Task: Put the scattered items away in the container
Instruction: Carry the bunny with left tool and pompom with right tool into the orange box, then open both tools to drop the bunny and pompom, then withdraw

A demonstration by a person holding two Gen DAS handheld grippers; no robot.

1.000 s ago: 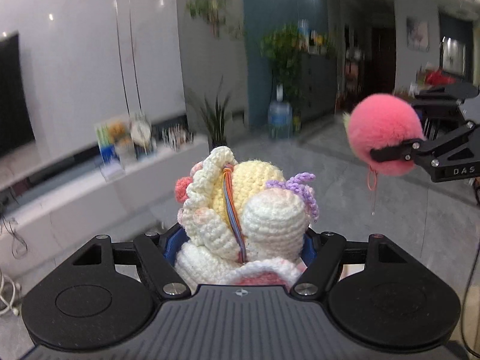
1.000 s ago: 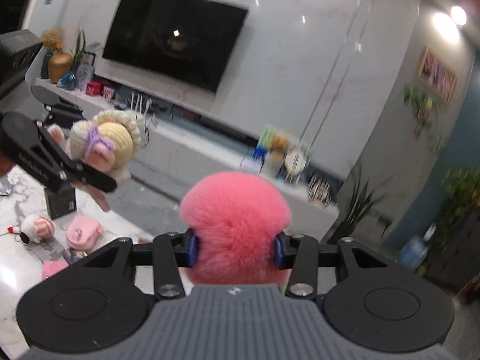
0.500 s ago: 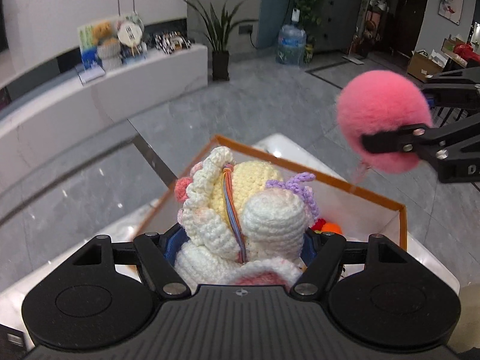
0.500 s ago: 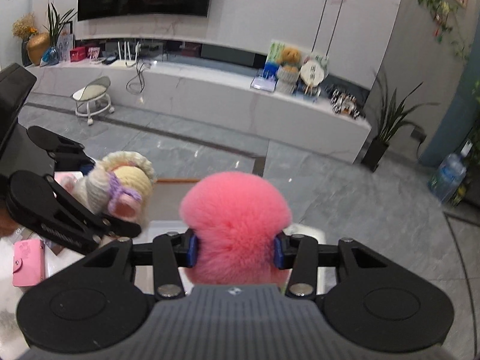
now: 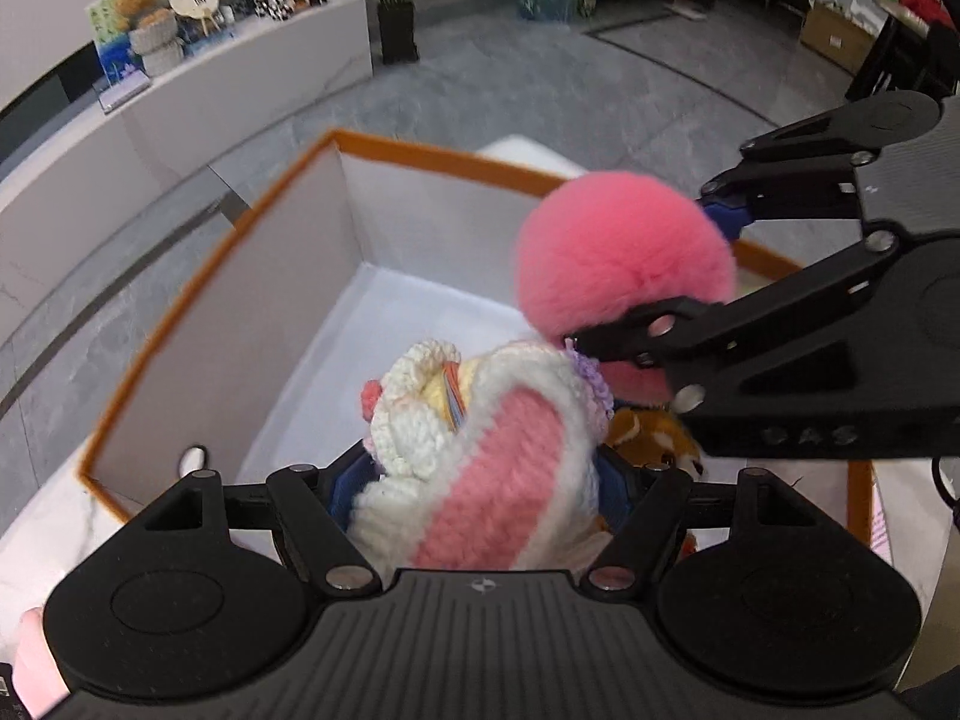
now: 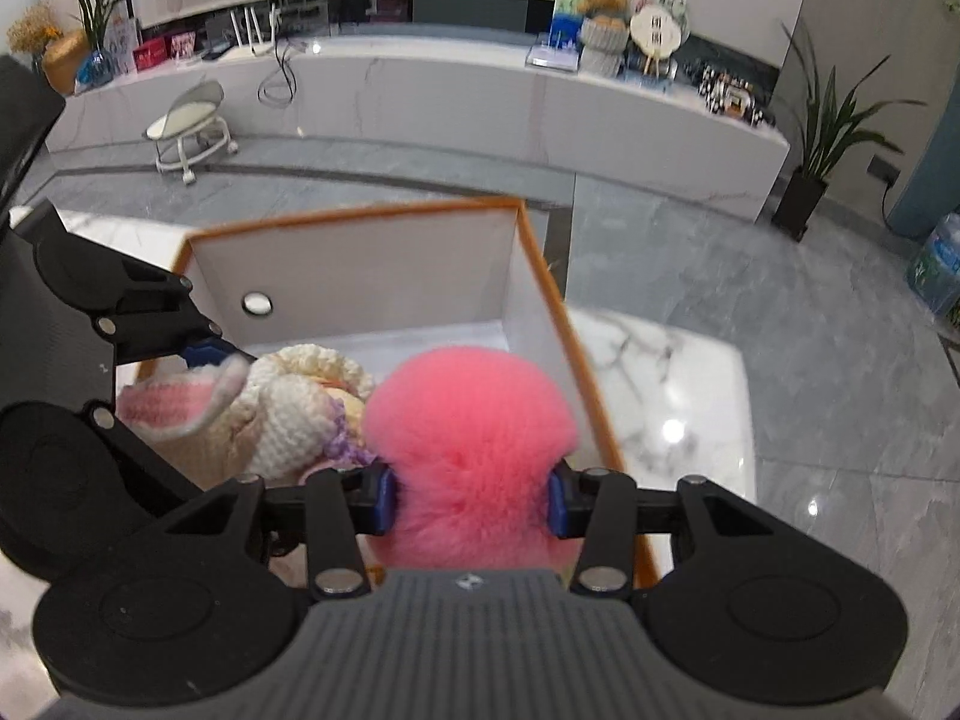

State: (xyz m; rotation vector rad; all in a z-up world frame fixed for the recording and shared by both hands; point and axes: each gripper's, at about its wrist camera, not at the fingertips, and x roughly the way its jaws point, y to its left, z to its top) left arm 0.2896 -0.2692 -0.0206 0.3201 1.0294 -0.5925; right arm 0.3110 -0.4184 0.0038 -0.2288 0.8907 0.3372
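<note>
An open white box with an orange rim (image 5: 420, 147) (image 6: 360, 213) stands on a marble table. My left gripper (image 5: 480, 480) is shut on a cream, yellow and pink crochet doll (image 5: 480, 456) (image 6: 282, 402), held low inside the box over its white floor. My right gripper (image 6: 471, 498) (image 5: 660, 276) is shut on a fluffy pink pompom (image 6: 468, 438) (image 5: 624, 258). The pompom hangs just inside the box's right side, touching or nearly touching the doll's head. Under the two grippers an orange plush toy (image 5: 654, 438) lies in the box, partly hidden.
The marble tabletop (image 6: 660, 372) ends just right of the box, with grey floor beyond. A round white eyelet (image 6: 257, 303) sits in the box's left wall. A pink item (image 5: 36, 660) lies at the near left edge. A long white TV bench (image 6: 540, 96) stands far behind.
Both grippers have tipped downward and gone into the box with their toys. The doll has tilted forward, showing a pink and white part. The pompom has come close beside the doll.
</note>
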